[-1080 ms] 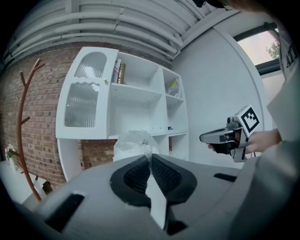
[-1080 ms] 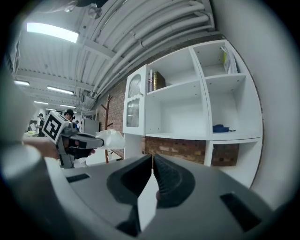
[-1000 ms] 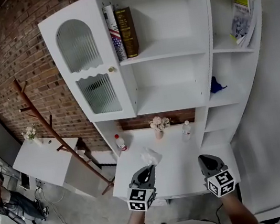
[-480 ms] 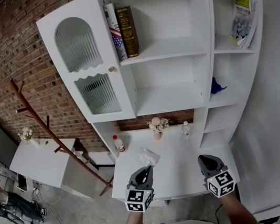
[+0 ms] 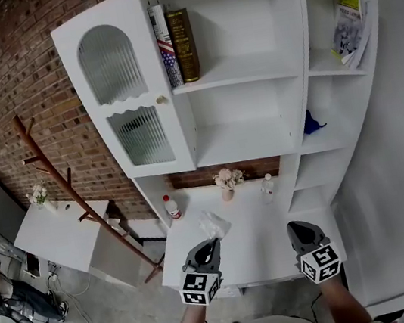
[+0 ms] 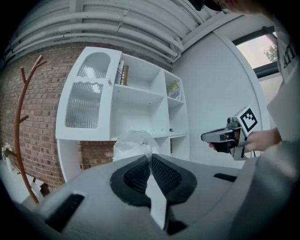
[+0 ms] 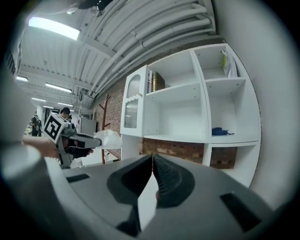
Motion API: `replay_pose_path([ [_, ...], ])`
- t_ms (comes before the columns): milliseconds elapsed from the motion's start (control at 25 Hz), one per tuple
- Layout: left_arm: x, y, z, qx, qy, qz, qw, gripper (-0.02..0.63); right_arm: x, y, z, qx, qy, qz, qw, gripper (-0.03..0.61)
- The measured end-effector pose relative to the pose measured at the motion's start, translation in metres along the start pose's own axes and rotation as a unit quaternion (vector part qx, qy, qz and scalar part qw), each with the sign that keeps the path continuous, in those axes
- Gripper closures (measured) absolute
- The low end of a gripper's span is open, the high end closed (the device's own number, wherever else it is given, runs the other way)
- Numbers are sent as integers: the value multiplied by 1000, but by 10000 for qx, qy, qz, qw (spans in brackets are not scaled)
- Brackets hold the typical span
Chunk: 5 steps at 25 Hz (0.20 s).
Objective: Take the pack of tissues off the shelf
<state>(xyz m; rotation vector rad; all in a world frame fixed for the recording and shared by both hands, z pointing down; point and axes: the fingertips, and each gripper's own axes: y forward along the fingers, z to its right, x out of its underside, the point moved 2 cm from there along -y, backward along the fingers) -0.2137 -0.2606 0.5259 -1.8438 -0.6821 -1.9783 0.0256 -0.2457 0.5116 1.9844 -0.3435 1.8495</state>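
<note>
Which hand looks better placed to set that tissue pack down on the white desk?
Left: the left tool is clamped on the pack of tissues over the desk, while the right tool is shut on nothing.

A white shelf unit (image 5: 247,134) stands against a brick wall (image 5: 10,66), a coat rack (image 5: 54,160) beside it; the floor (image 5: 113,317) seems grey concrete.
</note>
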Motion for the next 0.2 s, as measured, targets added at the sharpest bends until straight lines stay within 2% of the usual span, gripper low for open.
replay_pose_path([
  [200,-1,-4,0,42,-6,-45,10000,584,0,-1,-4,-5,9,-4,10000,546],
])
